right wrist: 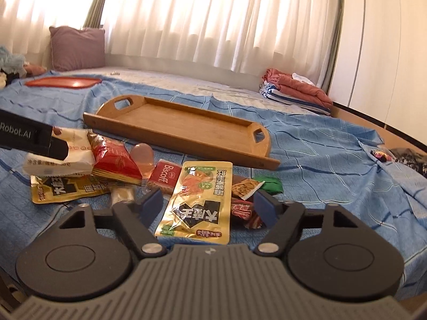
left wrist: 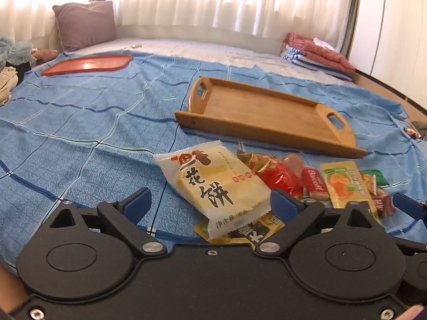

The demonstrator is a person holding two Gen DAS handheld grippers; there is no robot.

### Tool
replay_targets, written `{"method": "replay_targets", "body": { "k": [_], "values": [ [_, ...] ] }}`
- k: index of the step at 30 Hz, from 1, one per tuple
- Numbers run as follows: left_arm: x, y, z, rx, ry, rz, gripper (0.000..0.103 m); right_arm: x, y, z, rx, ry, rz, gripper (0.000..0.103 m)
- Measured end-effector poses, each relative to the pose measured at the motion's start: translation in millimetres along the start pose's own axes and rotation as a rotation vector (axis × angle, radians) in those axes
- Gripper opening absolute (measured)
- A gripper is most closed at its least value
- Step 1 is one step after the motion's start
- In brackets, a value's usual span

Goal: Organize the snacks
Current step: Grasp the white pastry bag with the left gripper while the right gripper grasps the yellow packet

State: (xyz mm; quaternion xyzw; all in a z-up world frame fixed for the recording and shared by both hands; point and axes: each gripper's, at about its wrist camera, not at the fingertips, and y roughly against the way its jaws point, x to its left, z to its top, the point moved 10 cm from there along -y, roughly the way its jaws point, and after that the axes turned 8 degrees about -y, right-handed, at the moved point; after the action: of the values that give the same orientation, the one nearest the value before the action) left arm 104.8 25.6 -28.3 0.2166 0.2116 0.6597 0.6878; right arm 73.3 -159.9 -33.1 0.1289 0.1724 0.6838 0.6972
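Pastry packet (left wrist: 216, 184) between left gripper (left wrist: 210, 202) pads

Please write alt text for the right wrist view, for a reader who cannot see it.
The right gripper hangs open over a yellow foil snack pouch, one of a heap of wrapped snacks on a blue checked bedsheet. Behind the heap lies an empty wooden tray with cut-out handles, with a flat red tray farther back by a purple cushion.
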Motion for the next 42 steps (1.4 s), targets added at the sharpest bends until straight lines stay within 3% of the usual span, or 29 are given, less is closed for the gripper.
{"method": "replay_targets", "body": {
  "k": [4,7,11,19,22,35,39,42],
  "values": [
    [-3.8,-12.5,-0.4,0.013,0.001,0.004,0.093,5.5,-11.8,-5.1,0.037,-0.002,0.008,0.078],
    [-11.3,-19.9,-2.1,0.018,-0.007,0.002,0.1,10.6,-18.1,-9.7,0.053,0.009,0.007,0.078],
    [-20.2,-35.6,-2.9,0.04,-0.056,0.045,0.103,11.6,-24.8,-13.0,0.073,0.031,-0.028,0.078],
    [-28.6,-52.8,-10.6,0.069,-0.11,0.061,0.103,10.8,-29.0,-11.7,0.091,0.019,-0.01,0.078],
    [-15.6,-46.3,-12.4,0.054,-0.097,0.076,0.103,11.4,-27.7,-12.3,0.092,0.015,0.003,0.078],
    [67.2,-27.3,-7.9,0.024,-0.03,0.285,0.103,13.4,-22.9,-10.4,0.107,-0.045,0.058,0.077],
    [60.2,-22.0,4.8,-0.053,0.0,0.196,0.103,14.7,-22.7,-9.0,0.133,-0.15,0.138,0.077],
    [48.7,-28.1,12.1,-0.067,-0.032,0.186,0.103,17.5,-25.5,-8.4,0.135,-0.122,0.111,0.076]
  ]
}}
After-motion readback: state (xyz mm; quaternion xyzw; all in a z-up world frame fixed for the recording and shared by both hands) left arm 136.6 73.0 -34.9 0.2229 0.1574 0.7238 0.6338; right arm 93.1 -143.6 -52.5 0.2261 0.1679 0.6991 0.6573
